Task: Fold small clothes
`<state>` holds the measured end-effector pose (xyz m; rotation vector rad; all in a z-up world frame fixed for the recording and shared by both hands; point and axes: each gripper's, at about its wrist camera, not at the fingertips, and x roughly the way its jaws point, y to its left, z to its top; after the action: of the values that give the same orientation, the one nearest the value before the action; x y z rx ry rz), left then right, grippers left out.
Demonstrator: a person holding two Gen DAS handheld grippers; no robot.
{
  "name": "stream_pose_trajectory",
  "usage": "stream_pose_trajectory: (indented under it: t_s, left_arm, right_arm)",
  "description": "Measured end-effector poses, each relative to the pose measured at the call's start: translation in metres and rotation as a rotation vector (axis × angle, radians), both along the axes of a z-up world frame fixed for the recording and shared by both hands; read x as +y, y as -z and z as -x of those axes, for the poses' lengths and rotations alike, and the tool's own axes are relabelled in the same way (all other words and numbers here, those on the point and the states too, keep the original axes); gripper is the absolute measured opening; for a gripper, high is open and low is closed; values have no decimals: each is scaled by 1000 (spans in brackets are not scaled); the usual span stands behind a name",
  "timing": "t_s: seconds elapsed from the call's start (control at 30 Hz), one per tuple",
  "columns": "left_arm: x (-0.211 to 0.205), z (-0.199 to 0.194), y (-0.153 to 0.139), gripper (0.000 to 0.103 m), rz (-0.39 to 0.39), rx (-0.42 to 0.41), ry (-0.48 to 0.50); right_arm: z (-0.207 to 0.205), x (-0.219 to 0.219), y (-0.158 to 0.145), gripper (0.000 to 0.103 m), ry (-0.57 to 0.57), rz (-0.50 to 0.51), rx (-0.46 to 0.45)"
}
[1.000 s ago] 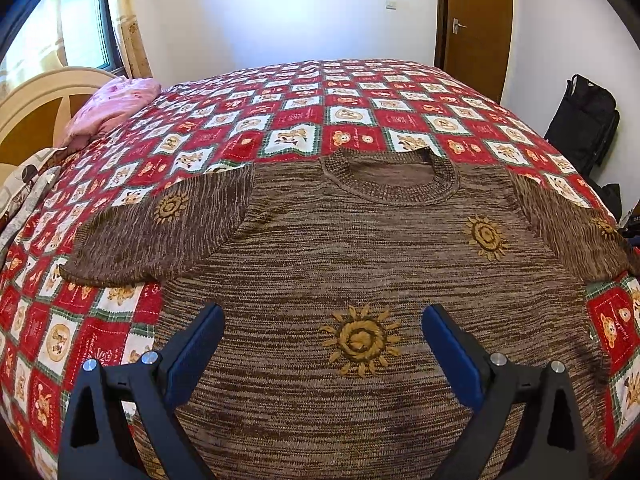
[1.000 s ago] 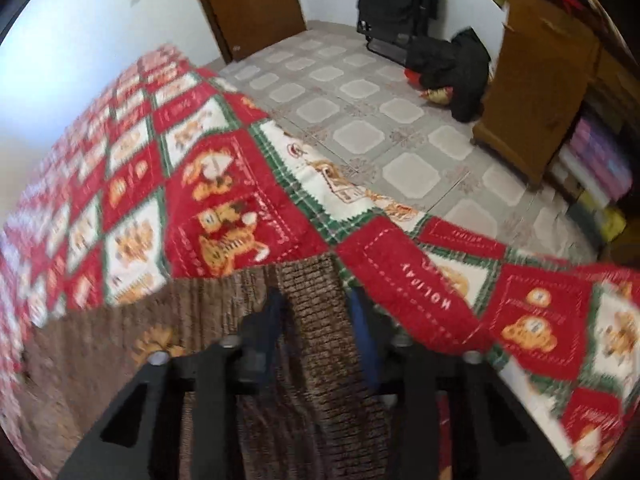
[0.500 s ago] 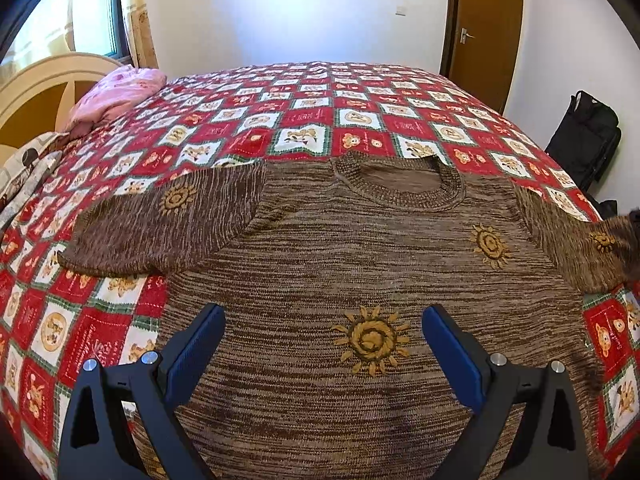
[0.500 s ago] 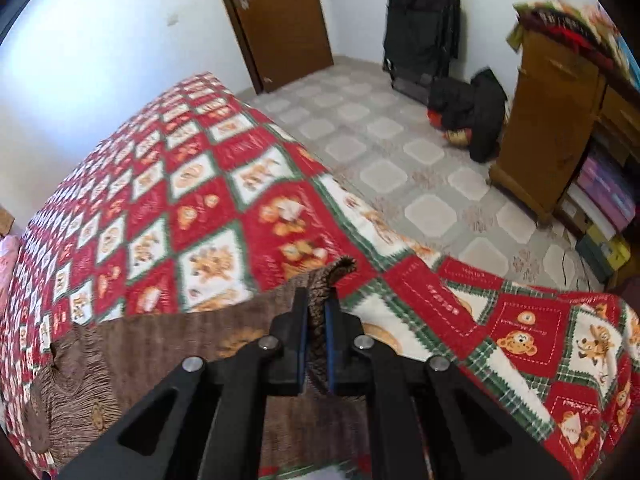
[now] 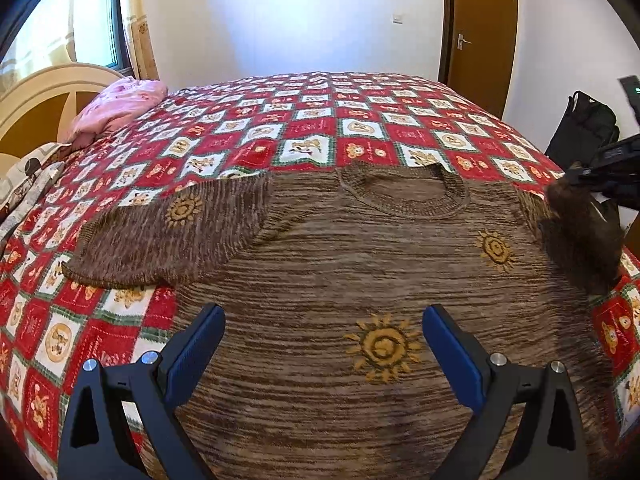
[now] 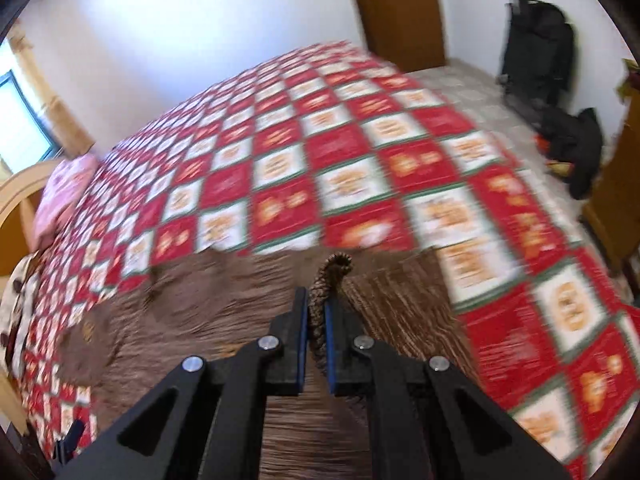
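A brown knit sweater (image 5: 340, 264) with yellow sun motifs lies flat, front up, on the red and white quilt (image 5: 320, 128). Its left sleeve (image 5: 168, 236) is spread out on the quilt. My left gripper (image 5: 320, 332) hovers open over the sweater's lower body, nothing between its blue pads. My right gripper (image 6: 317, 312) is shut on the cuff of the right sleeve (image 6: 334, 270), which sticks up between the pads. In the left wrist view the right sleeve (image 5: 580, 240) is lifted off the bed at the right edge, hanging from the right gripper (image 5: 580, 174).
A pink garment (image 5: 120, 108) lies near the headboard (image 5: 44, 100) at the far left. A brown door (image 5: 480, 36) and a black bag (image 5: 584, 128) stand beyond the bed. Dark clothes (image 6: 576, 148) lie on the tiled floor by a wooden cabinet (image 6: 616, 208).
The right gripper closed on the right sleeve's cuff, lifted it off the quilt and swung it inward over the sweater. The left gripper stayed open in place.
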<state>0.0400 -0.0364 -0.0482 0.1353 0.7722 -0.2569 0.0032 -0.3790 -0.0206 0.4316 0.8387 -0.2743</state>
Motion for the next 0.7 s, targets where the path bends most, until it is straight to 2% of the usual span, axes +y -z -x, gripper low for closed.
stream_pose_trajectory:
  t_s: [0.2, 0.3, 0.37, 0.5, 0.57, 0.6, 0.63, 0.7]
  left_arm:
    - [7, -12, 3, 99, -10, -22, 2]
    - [5, -20, 5, 99, 38, -23, 34]
    - [-1, -29, 9, 99, 84, 2, 83]
    - [-20, -41, 21, 99, 107, 61, 128]
    - [-29, -43, 24, 99, 109, 88, 152]
    - [-33, -41, 24, 99, 113, 88, 164]
    - [-35, -40, 24, 99, 117, 88, 175]
    - [-42, -39, 22, 99, 142, 104, 204]
  right_arm:
    - [-28, 45, 32, 10, -68, -88, 12]
    - [-36, 59, 39, 10, -100, -126, 4]
    - [-45, 68, 47, 10, -120, -132, 5]
    - [-54, 67, 60, 18, -149, -172, -9]
    - [-52, 59, 65, 39, -151, -213, -7]
    - [-48, 52, 64, 59, -137, -232, -25]
    - [-41, 46, 61, 65, -118, -241, -60]
    - [-26, 35, 51, 65, -100, -229, -111]
